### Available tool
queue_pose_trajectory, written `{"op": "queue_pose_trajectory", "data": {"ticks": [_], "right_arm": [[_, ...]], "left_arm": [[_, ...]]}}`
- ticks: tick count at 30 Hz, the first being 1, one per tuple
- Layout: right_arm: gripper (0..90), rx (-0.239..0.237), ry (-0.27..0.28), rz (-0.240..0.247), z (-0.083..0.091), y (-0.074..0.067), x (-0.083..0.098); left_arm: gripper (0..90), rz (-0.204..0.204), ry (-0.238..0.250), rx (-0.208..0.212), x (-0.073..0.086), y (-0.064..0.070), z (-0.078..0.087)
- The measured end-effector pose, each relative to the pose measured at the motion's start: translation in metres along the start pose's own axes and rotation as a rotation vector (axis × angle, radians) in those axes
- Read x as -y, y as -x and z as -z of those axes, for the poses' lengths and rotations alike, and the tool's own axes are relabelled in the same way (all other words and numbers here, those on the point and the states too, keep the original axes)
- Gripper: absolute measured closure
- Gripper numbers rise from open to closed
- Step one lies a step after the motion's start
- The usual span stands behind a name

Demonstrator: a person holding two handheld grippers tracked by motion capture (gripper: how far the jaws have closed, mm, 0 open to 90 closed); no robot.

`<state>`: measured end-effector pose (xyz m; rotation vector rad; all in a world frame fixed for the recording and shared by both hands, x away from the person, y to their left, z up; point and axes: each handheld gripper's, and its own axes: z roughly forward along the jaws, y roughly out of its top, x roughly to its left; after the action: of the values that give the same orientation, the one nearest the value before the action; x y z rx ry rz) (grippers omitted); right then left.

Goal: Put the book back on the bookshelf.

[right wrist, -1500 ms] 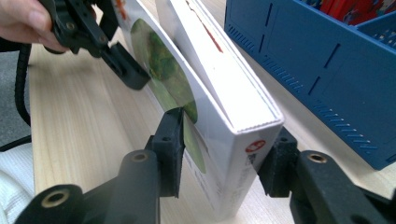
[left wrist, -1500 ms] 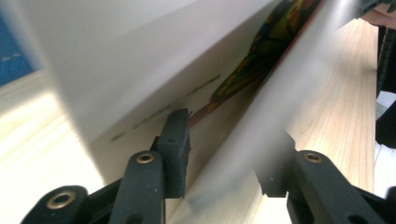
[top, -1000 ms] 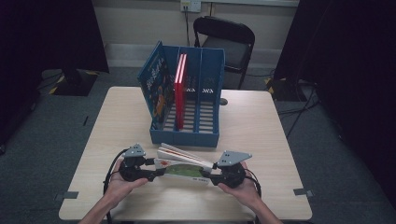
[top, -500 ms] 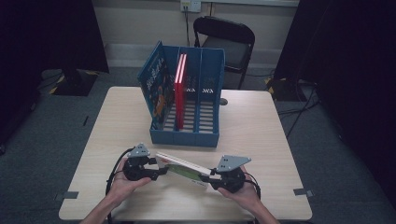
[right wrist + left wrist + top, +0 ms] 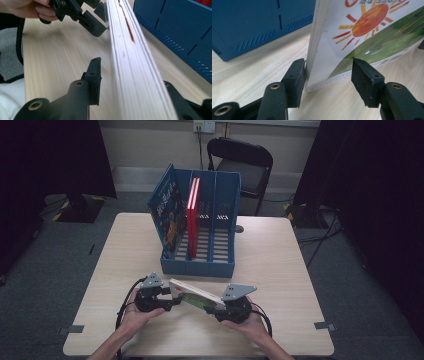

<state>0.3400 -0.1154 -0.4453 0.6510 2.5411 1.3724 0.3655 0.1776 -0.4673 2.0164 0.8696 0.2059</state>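
A thin picture book (image 5: 195,296) with a sun on its cover (image 5: 362,30) stands tilted on its lower edge near the table's front, between the two grippers. My left gripper (image 5: 172,300) (image 5: 328,61) straddles the book's near corner and its jaws have just been closing. One pad (image 5: 298,75) touches the spine edge, and the other (image 5: 364,80) stands in front of the cover without pinching. My right gripper (image 5: 216,307) (image 5: 132,75) is at the book's other end and its jaws have just been opening. Its left pad (image 5: 95,77) stands clear of the page edge (image 5: 125,50).
A blue file rack (image 5: 200,265) stands behind the book at mid-table, with an upright red book (image 5: 192,215) in a slot. The rack's wall is close in both gripper views (image 5: 249,25) (image 5: 180,30). A black chair (image 5: 245,165) stands beyond the wooden table (image 5: 280,270).
The book lay flatter with its pages fanned a second ago and now stands more on edge. Both hands have stayed about where they were.
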Motion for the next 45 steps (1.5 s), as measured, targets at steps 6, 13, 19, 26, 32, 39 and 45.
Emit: {"op": "queue_pose_trajectory", "data": {"ticks": [6,13,19,26,32,39,45], "right_arm": [[64.1,0.029,0.024,0.001,-0.004,-0.003,0.001],[74.2,0.052,0.018,0.009,-0.005,-0.004,0.001],[75.6,0.046,-0.003,0.044,-0.005,-0.006,-0.001],[76.4,0.041,-0.007,0.017,-0.002,-0.002,0.0],[76.5,0.027,-0.01,0.006,0.004,-0.002,-0.001],[76.5,0.017,-0.008,-0.006,0.011,-0.002,-0.002],[76.6,0.023,0.0,-0.013,0.017,-0.001,-0.005]], "left_arm": [[44.9,-0.013,0.005,0.011,-0.002,0.003,-0.005],[44.7,-0.018,-0.001,0.012,-0.002,0.005,-0.006],[33.7,-0.03,-0.023,-0.007,-0.004,0.013,-0.007],[28.4,-0.002,-0.052,-0.01,-0.002,0.009,-0.004],[25.5,0.01,-0.062,-0.025,0.0,0.003,-0.001],[23.0,0.037,-0.06,-0.028,0.001,-0.002,0.003],[20.8,0.051,-0.058,-0.022,0.002,-0.005,0.005]]}}
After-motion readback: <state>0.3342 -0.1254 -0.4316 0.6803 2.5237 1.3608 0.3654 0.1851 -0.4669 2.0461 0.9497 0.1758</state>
